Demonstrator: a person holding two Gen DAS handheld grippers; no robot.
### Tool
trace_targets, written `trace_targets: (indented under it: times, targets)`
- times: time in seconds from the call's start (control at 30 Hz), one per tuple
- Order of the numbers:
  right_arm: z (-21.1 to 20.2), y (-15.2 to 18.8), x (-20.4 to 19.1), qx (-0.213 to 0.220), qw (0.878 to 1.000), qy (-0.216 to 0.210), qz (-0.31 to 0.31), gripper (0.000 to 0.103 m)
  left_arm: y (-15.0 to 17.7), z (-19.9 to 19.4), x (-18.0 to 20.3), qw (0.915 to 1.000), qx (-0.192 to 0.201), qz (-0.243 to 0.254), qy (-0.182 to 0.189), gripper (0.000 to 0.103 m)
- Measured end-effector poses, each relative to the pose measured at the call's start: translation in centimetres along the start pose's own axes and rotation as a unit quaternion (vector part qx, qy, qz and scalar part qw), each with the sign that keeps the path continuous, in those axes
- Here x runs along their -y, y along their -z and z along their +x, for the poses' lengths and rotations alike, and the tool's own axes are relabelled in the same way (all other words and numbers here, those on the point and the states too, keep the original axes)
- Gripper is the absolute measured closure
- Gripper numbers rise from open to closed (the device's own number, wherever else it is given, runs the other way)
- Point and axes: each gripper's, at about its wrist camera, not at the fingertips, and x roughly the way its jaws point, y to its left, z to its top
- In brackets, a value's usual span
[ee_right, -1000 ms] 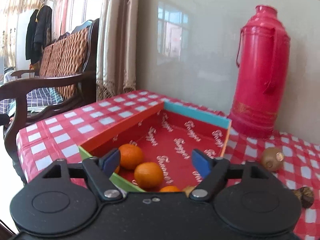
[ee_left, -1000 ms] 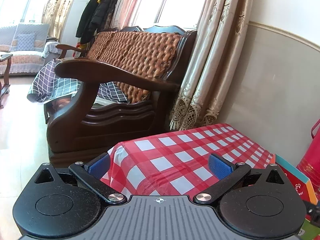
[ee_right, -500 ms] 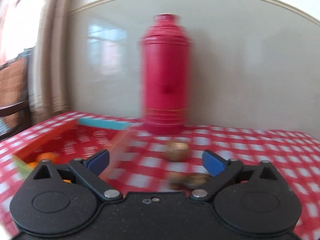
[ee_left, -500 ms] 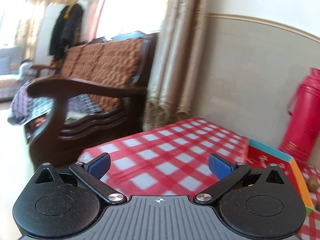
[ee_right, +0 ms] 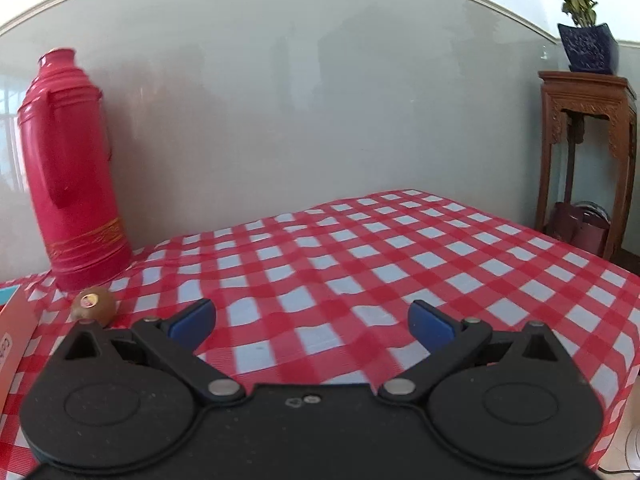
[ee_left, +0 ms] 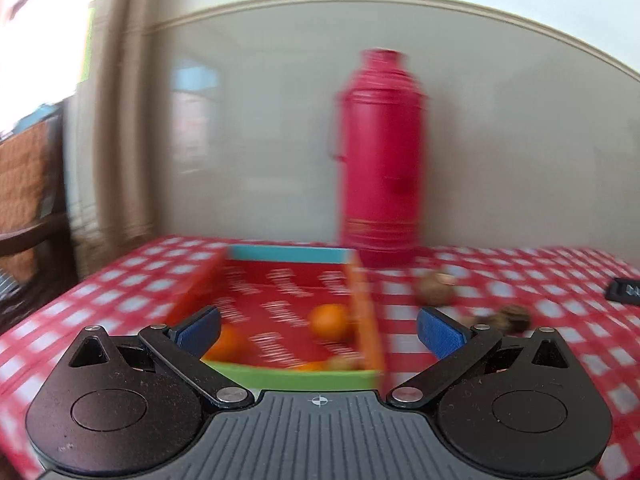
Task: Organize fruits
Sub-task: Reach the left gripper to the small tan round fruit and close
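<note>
A shallow red box (ee_left: 280, 280) with a teal back wall and a green front wall sits on the checked tablecloth in the left wrist view, blurred. Inside lie oranges (ee_left: 330, 321), one partly behind a finger. Two brown kiwis (ee_left: 436, 288) lie on the cloth right of the box. My left gripper (ee_left: 318, 330) hangs open just in front of the box, nothing between its fingers. My right gripper (ee_right: 311, 322) is open wide over bare cloth. One kiwi (ee_right: 94, 305) with a sticker lies to its left, by the box edge (ee_right: 14, 320).
A tall red thermos (ee_right: 72, 168) stands against the grey wall behind the box. A wooden stand (ee_right: 586, 152) with a potted plant (ee_right: 586, 32) is off the table's right side. A dark small object (ee_left: 624, 291) lies at the far right of the cloth.
Both views have swung to the right. The left one went from the wooden sofa to the box and thermos. The right one left the box for bare cloth, and its jaws spread wider.
</note>
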Motion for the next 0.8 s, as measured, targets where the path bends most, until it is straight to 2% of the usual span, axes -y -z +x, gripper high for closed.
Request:
trace_targets:
  times: [0.07,0.2,0.23,0.3,0.33,0.37,0.47,0.6,0.8]
  targets:
    - [-0.1,0.0,1.3,0.008,1.000,0.009,-0.002,0.006,-0.7,1.2,2.7,0.9992,-0.009,0.024,0.032,0.000]
    - [-0.1,-0.4,3.5,0.017,1.000,0.022,0.007,0.006,-1.7,4.1,7.1,0.9956,-0.044,0.048,0.068,0.002]
    - [-0.3,-0.4,4.1,0.018,0.999,0.024,0.014,0.006,-1.8,4.8,7.8,0.9949,-0.052,0.048,0.072,0.004]
    - [-0.3,-0.6,5.3,0.019,0.999,0.027,0.032,0.006,-1.8,6.4,9.1,0.9922,-0.076,0.053,0.085,0.021]
    - [-0.4,-0.7,5.9,0.019,0.999,0.028,0.040,0.006,-1.8,7.5,9.7,0.9905,-0.090,0.053,0.089,0.025]
    - [-0.5,-0.8,6.4,0.021,0.998,0.029,0.048,0.006,-1.6,8.3,10.1,0.9892,-0.103,0.051,0.091,0.028]
    - [-0.5,-1.1,7.4,0.023,0.997,0.029,0.067,0.006,-1.1,10.2,10.9,0.9866,-0.127,0.055,0.086,0.029]
    - [-0.7,-1.2,8.4,0.030,0.996,0.032,0.080,0.006,-0.6,12.0,11.3,0.9825,-0.157,0.054,0.085,0.051]
    - [-0.8,-1.3,9.2,0.038,0.994,0.034,0.098,0.006,-0.5,13.3,11.7,0.9822,-0.159,0.049,0.086,0.051]
